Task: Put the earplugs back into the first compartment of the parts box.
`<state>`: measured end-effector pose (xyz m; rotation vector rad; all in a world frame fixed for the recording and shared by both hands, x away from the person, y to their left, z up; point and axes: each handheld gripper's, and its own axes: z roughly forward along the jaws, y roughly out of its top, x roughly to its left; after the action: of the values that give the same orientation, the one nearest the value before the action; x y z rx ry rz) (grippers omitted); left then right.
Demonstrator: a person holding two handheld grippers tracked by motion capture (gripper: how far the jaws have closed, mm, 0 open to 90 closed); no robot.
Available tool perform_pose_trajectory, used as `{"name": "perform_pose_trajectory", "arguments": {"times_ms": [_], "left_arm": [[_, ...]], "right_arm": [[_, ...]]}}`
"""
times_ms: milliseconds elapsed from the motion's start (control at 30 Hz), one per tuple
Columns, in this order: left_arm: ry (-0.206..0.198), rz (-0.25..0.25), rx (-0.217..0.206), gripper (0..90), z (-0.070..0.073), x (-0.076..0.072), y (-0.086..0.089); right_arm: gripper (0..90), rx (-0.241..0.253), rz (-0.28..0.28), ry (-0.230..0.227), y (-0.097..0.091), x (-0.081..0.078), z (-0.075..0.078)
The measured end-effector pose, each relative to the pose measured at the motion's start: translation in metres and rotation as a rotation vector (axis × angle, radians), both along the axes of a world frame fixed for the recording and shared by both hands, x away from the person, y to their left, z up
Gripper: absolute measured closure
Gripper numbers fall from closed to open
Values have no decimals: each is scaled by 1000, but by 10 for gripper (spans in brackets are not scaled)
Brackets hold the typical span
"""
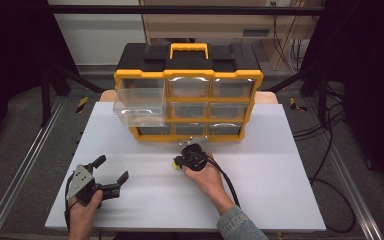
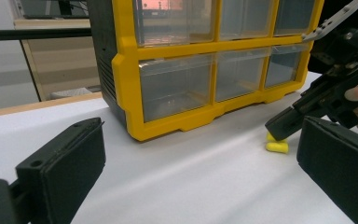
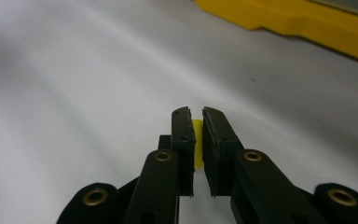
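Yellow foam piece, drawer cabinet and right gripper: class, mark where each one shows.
yellow foam piece point(image 2: 278, 147), left gripper view, on its lower roll lying on the table.
drawer cabinet point(image 1: 188, 73), high view, on its yellow top frame.
right gripper point(image 3: 196, 126), right gripper view, between the jaw tips.

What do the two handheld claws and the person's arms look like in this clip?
Both claws, left and right, are black with two flat-sided jaws and brass-coloured rivets. The left carries a grey three-cornered plate. A black cable trails from the right one. The right arm wears a denim-blue sleeve.
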<state>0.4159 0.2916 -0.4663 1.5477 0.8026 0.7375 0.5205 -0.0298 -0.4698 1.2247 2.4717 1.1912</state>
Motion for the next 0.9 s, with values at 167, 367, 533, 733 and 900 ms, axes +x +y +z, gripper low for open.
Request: {"name": "perform_pose_trajectory", "arguments": {"times_ms": [167,367,533,733,900], "left_arm": [[-1,2,0,8,0,0,0],[-1,5,-3,8,0,0,1],[-2,7,-1,8,0,-1,1],[-3,10,-1,8,0,-1,1],[0,9,-1,7,0,0,1]], "right_arm": [[836,12,-3,-52,-8,0,6],[838,52,-28,-140,-25,-10,31],[840,89,-58,-266,-41,-23,71],[840,104,-64,-411,-51,-33,116],[839,152,-64,-489,-51,-38,152]]}}
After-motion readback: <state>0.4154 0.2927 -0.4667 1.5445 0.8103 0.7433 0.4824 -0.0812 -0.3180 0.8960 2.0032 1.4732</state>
